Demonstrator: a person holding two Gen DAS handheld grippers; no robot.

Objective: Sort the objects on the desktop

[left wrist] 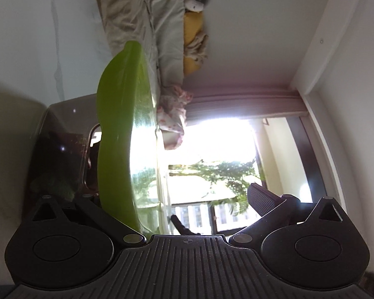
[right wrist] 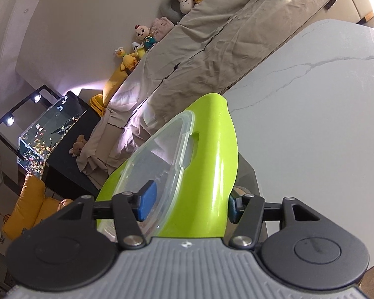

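Note:
A lime-green box (right wrist: 212,164) with a clear snap-on lid (right wrist: 159,159) is held tilted over the edge of the white marble table (right wrist: 311,94). My right gripper (right wrist: 190,206) is shut on it, one blue pad (right wrist: 147,203) on the lid and the other on the green underside. In the left wrist view the same green box (left wrist: 117,129) stands edge-on at the left. My left gripper (left wrist: 184,196) is open: its right finger (left wrist: 261,198) stands free against the window, and its left finger is hidden behind the box.
A sofa under a beige cover (right wrist: 212,37) runs along the table's far side, with plush toys (right wrist: 144,37) along its back. A lit fish tank (right wrist: 45,137) on a black cabinet stands beyond it. A bright window (left wrist: 224,154) faces the left gripper.

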